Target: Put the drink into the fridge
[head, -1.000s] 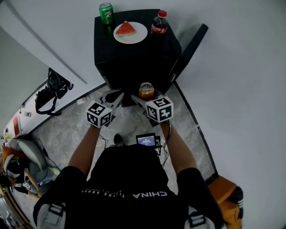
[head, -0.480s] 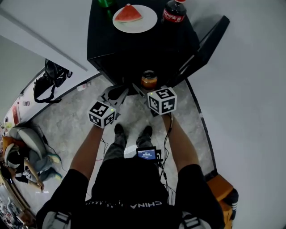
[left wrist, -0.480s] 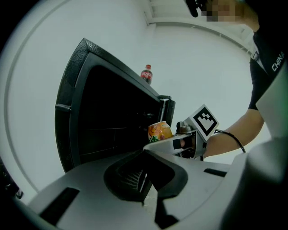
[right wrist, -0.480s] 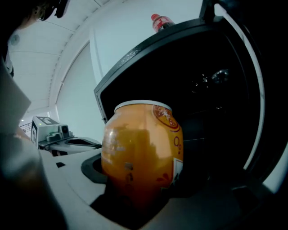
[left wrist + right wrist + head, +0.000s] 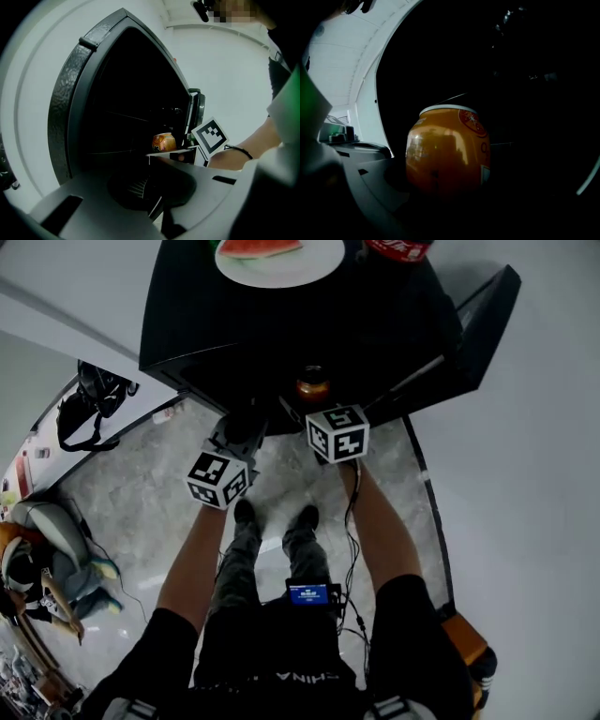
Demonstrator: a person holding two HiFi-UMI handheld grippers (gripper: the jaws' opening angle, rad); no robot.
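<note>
Your right gripper [image 5: 309, 401] clamps the orange drink can [image 5: 447, 150] at the dark open mouth of the black fridge [image 5: 234, 315]. Your left gripper [image 5: 158, 206] hangs beside it, jaws narrow and empty.

One orange can [image 5: 312, 386], one fridge [image 5: 281, 329], one plate [image 5: 286, 273], one bottle [image 5: 398, 247]

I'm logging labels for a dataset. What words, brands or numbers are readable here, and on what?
"CHINA": upside down, on the person's black shirt.
"O": a lone letter on the orange can; the rest is turned away.
Red bottle label: white script, cut off, unreadable.
Small screen: too small to read.
</note>
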